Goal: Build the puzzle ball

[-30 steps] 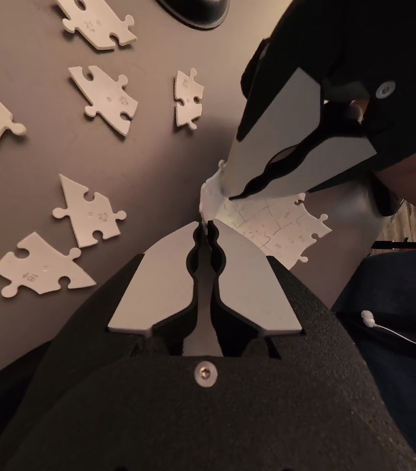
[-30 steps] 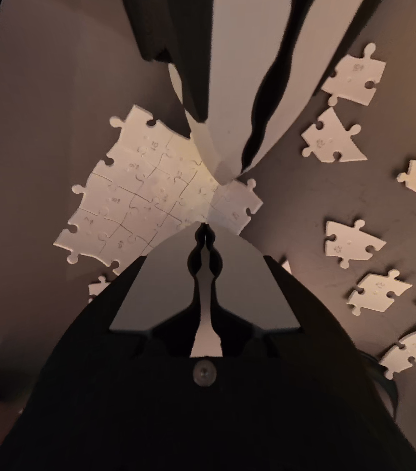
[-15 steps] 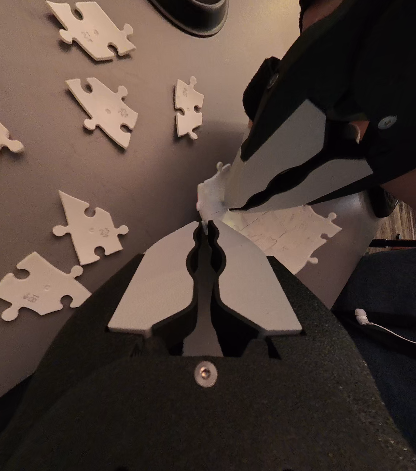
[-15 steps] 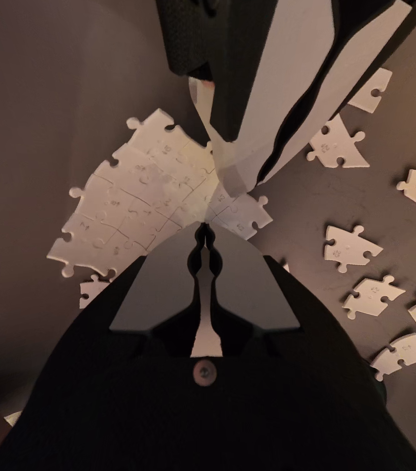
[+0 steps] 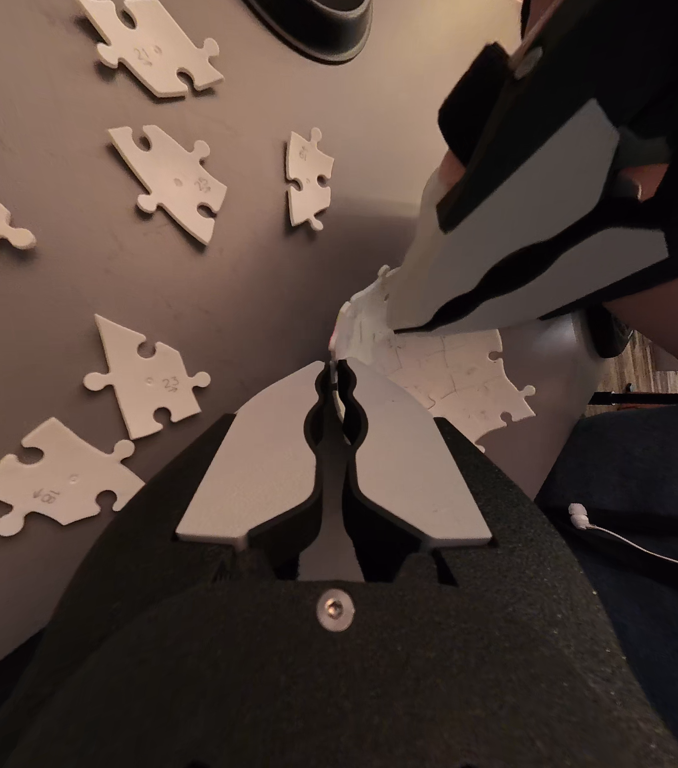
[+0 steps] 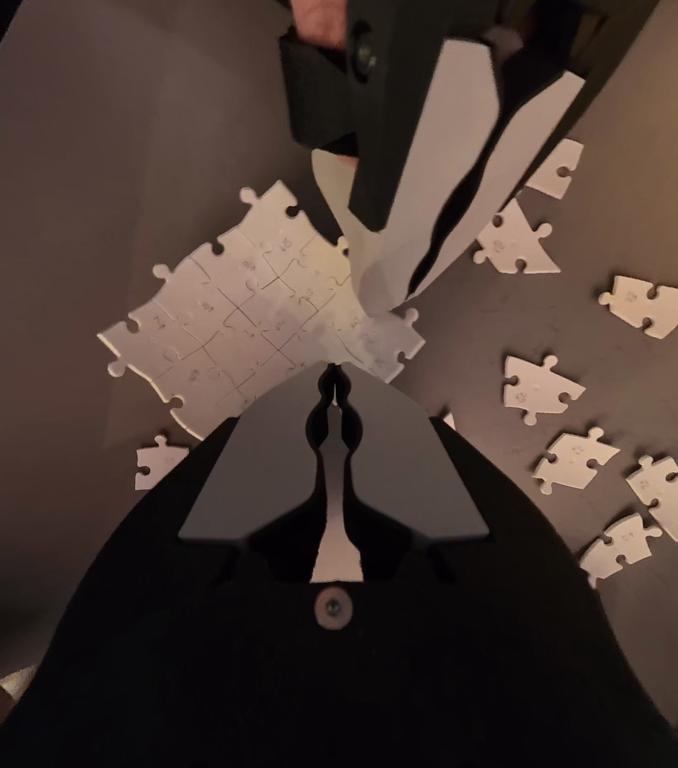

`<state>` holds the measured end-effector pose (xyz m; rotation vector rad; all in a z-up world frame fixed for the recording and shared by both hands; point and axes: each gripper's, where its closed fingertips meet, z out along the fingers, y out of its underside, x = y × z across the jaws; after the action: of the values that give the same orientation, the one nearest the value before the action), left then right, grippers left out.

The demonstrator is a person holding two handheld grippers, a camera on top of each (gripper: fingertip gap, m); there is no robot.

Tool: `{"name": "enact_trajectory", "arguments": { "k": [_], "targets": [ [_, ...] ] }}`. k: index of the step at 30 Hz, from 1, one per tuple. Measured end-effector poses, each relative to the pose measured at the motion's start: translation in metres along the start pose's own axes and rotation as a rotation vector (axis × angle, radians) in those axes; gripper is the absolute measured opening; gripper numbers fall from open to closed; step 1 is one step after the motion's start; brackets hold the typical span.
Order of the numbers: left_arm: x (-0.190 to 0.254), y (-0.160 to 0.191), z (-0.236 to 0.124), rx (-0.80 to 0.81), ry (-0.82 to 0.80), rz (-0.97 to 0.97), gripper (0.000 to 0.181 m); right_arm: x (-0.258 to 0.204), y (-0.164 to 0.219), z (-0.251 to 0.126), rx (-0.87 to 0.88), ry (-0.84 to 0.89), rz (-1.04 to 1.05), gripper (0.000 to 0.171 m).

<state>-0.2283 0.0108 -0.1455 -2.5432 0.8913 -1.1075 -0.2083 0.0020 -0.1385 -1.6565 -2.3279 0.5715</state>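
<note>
Right wrist view alone shows the joined panel (image 6: 246,316), seemingly curved, pinched by both claws.

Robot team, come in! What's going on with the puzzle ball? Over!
Left gripper and right gripper both shut on curved white joined puzzle sheet, held above grey table. Loose white puzzle pieces wait. Nothing blocking.

It looks like a dim, warm-lit home or office room: a plain grey counter (image 5: 246,270), wood-plank flooring (image 5: 636,374) beyond its edge right of the left hand-held gripper (image 5: 334,368), and a white cable (image 5: 620,540) over dark fabric.
</note>
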Motion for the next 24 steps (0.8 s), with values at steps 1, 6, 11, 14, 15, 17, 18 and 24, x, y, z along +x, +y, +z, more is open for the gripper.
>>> {"name": "enact_trajectory", "arguments": {
  "k": [1,6,11,14,15,17,18,24],
  "targets": [
    [-0.001,0.000,0.000,-0.002,-0.002,-0.002,0.003,-0.002,0.001,0.002,-0.015,-0.002,-0.018,0.001],
    [-0.001,0.001,0.001,0.002,-0.001,-0.010,0.003,-0.003,0.004,0.010,-0.086,0.039,-0.078,0.001],
    [0.001,-0.001,0.000,0.009,0.006,-0.004,0.003,-0.003,0.006,0.013,-0.099,0.036,-0.068,0.001],
    [0.002,-0.001,0.000,0.009,0.011,-0.006,0.003,-0.003,0.009,0.014,-0.116,0.033,-0.066,0.001],
    [0.001,-0.001,0.000,0.009,0.008,-0.006,0.003,-0.003,0.010,0.014,-0.115,0.034,-0.068,0.001],
    [0.001,-0.001,0.000,0.010,0.004,-0.006,0.004,-0.002,0.009,0.015,-0.108,0.031,-0.064,0.001],
    [0.001,-0.001,0.000,0.011,0.005,-0.006,0.003,-0.002,0.009,0.014,-0.102,0.026,-0.058,0.001],
    [-0.001,-0.002,0.001,0.013,0.016,-0.015,0.003,-0.002,0.008,0.015,-0.086,-0.017,0.044,0.001]
  ]
}}
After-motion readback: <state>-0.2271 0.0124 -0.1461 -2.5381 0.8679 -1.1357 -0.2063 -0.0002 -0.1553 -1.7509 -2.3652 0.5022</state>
